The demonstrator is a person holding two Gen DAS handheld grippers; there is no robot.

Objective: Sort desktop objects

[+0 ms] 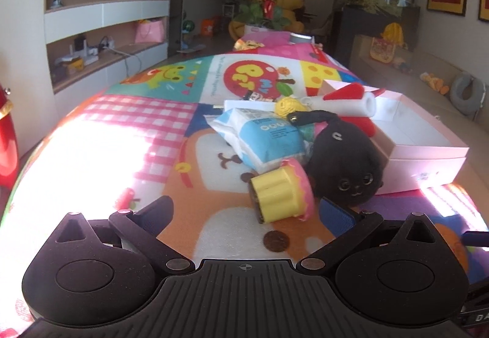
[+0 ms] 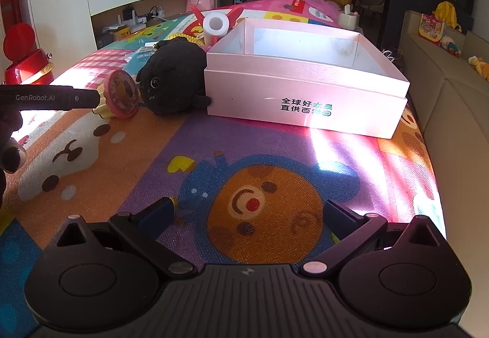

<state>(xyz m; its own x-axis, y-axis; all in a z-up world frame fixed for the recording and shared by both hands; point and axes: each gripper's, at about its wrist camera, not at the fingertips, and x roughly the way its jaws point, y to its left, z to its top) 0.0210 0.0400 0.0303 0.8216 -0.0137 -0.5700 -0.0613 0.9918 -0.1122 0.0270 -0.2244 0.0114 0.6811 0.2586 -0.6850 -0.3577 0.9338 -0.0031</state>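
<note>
Risks first. Our left gripper (image 1: 246,209) sits low at the near edge of the pile, jaws spread wide with nothing between them. Right ahead lies the yellow cupcake toy (image 1: 279,191), tipped on its side with its pink frilled top facing right. It looks round and hard, so we judge it may roll or squirt out if the jaws close off-centre. Its top is touching or nearly touching the black plush cat (image 1: 345,166), so we could snag plush along with it, or shove the cat harder against the pink box (image 1: 428,163).

The blue-and-white packet (image 1: 266,139) lies just behind the cupcake toy, looks slick, and may slide if bumped. The red-and-white tube toy (image 1: 345,101) rests on top of the heap at the box's left wall and could topple off.

Our right gripper (image 2: 249,209) hovers near over the patterned mat on the worktop (image 2: 275,179), also wide open and empty, well apart from the box.

The box looks empty as far as we see, lid off, on the right of the pile. The yellow knitted ball (image 1: 287,105) sits far in the heap.
</note>
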